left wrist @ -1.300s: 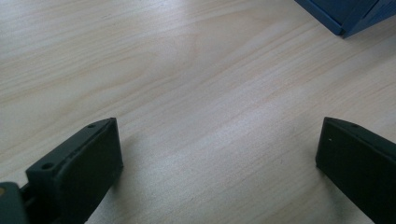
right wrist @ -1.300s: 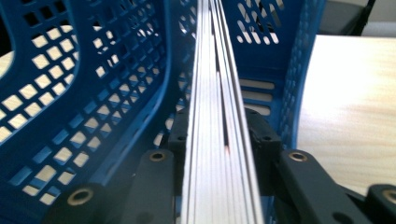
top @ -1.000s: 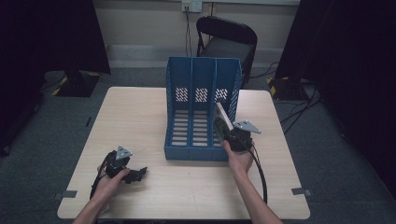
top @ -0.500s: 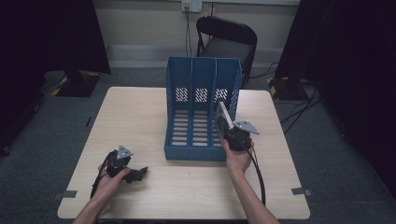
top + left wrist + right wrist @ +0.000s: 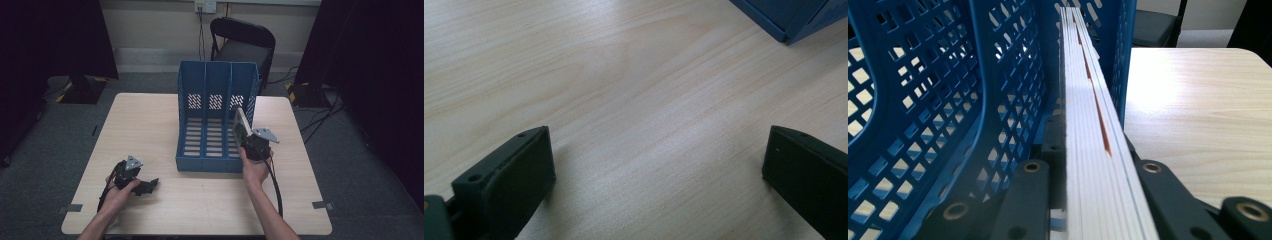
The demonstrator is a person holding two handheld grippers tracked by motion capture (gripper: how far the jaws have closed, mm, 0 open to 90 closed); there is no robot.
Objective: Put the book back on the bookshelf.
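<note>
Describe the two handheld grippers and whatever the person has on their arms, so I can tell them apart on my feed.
Both grippers are black with two blocky black jaws. The left gripper and the right gripper each carry a grey three-cornered plate on top. A black cable trails from each; the right one's runs back along the forearm. The right jaws show round screw holes. Both forearms are bare, no sleeves in view.

Matt wood-grain table, perforated blue plastic rack.

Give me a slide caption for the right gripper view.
Right tool grips a book by its edge inside the blue file rack.
</note>
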